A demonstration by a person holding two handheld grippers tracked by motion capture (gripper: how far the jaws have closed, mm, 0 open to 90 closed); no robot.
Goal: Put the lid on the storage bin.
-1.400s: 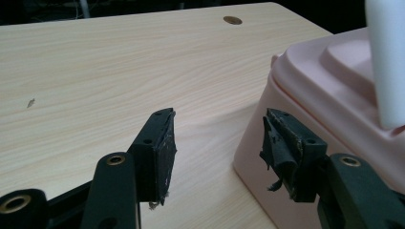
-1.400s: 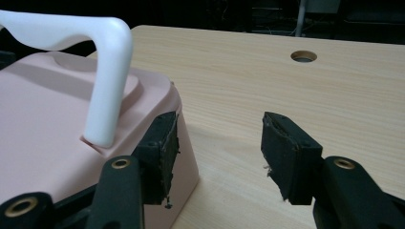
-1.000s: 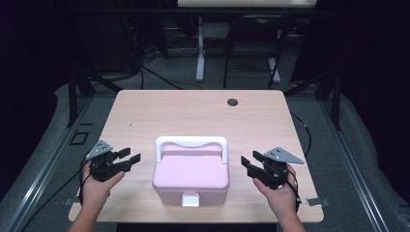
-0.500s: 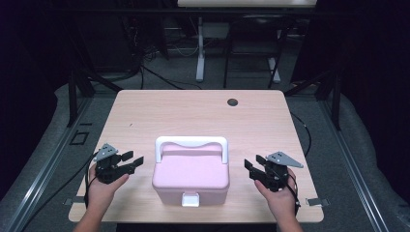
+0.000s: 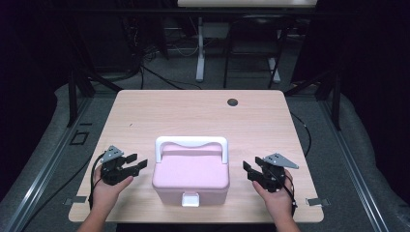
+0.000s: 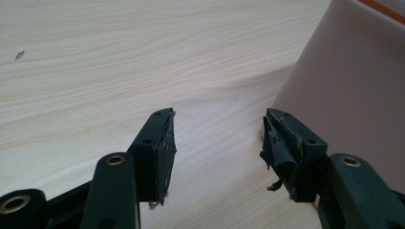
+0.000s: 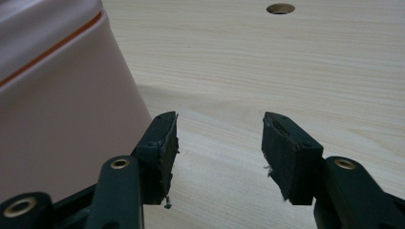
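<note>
While both the left gripper (image 5: 139,165) and right gripper (image 5: 246,169) are hanging open and empty, the pink box (image 5: 190,173) is sitting between them on the table (image 5: 193,116); being rigid, smooth plastic, it is probably light, and its white handle (image 5: 191,143) is offering the surest hold.

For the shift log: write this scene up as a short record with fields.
setting: wooden table, dark room
main thing: pink box, lid closed, white handle upright, white latch at the near side
left hand-held gripper: open, empty, just left of the box, low over the table
right hand-held gripper: open, empty, just right of the box
contact: neither gripper grips the box
other: small round hole in the table's far side
</note>
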